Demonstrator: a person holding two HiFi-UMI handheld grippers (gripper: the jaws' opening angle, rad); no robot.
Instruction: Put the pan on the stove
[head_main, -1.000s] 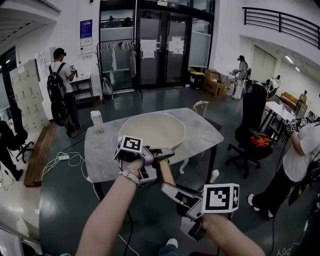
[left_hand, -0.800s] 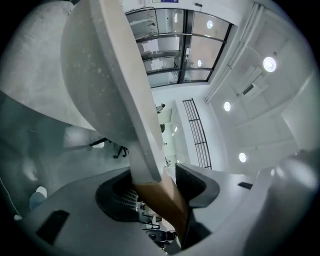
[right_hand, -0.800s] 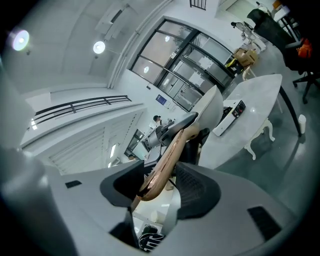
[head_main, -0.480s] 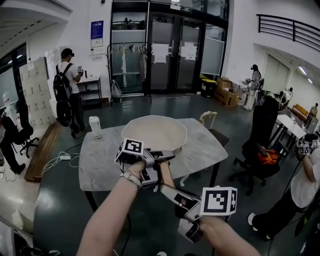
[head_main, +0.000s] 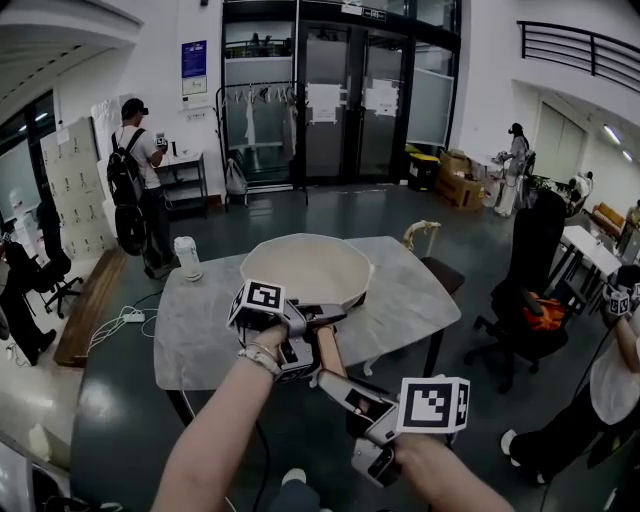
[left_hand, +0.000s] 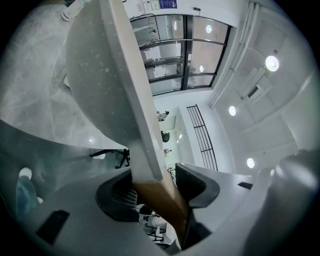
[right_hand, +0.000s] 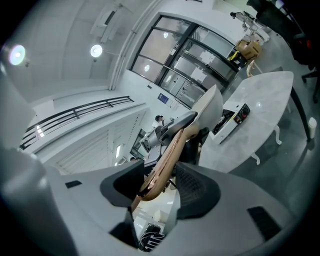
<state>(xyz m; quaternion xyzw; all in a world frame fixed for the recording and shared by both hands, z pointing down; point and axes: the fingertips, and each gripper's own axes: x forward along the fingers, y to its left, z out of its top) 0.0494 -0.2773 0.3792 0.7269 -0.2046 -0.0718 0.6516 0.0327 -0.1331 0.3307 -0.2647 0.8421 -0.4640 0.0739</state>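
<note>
Fingers (left_hand: 197, 182) of left gripper (head_main: 325, 318) and right gripper (head_main: 328, 378) clamped on pan (head_main: 305, 270) handle (head_main: 327, 350), as before, table (head_main: 200, 325) now nearer

White cup (head_main: 186, 258) standing at the table's (head_main: 200, 325) far corner; backpacked person (head_main: 132, 175) beyond; black chair (head_main: 528, 262) to the right.

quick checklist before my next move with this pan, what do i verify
1. Left gripper clamped on the handle: ok.
2. Right gripper clamped on the handle's end: ok.
3. Landing spot identified: cannot tell; a white box with a dark panel sits on the table near the pan and may be it.
4. Cup standing apart from the pan: ok.
5. Pan set down yet: cannot tell.
</note>
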